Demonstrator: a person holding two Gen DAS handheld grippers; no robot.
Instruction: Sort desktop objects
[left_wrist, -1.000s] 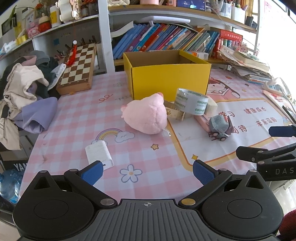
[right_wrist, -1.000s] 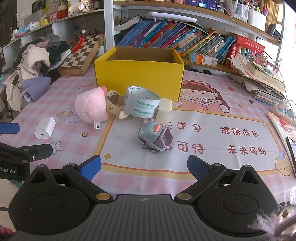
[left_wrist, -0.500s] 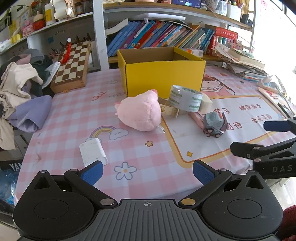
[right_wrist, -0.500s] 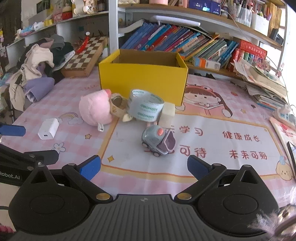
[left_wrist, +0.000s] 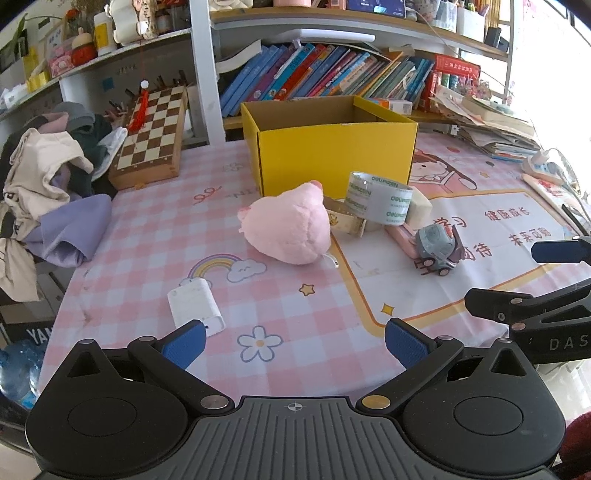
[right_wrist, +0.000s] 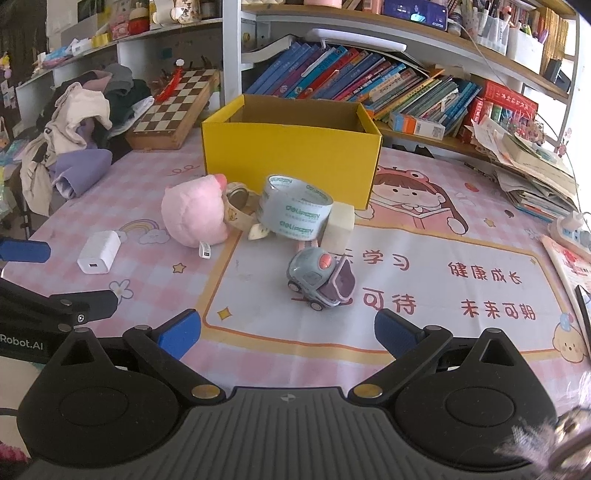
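An open yellow box (left_wrist: 332, 155) (right_wrist: 291, 151) stands mid-table. In front of it lie a pink plush (left_wrist: 290, 229) (right_wrist: 194, 218), a clear tape roll (left_wrist: 378, 201) (right_wrist: 293, 212), a paper tape roll (left_wrist: 345, 221) (right_wrist: 238, 208), a white block (right_wrist: 338, 223), a grey toy car (left_wrist: 437, 249) (right_wrist: 319, 282) and a white charger (left_wrist: 195, 308) (right_wrist: 99, 253). My left gripper (left_wrist: 293, 341) is open and empty near the front edge, close to the charger. My right gripper (right_wrist: 288, 332) is open and empty, just short of the toy car.
A chessboard (left_wrist: 153, 138) and a pile of clothes (left_wrist: 48, 192) lie at the left. Shelves of books (right_wrist: 369, 88) stand behind the box. Stacked papers (right_wrist: 532, 166) and a power strip (right_wrist: 570, 232) lie at the right edge.
Both grippers have drawn slightly back from the table and now edged forward again; the view shifted a little. Nothing on the table has moved.
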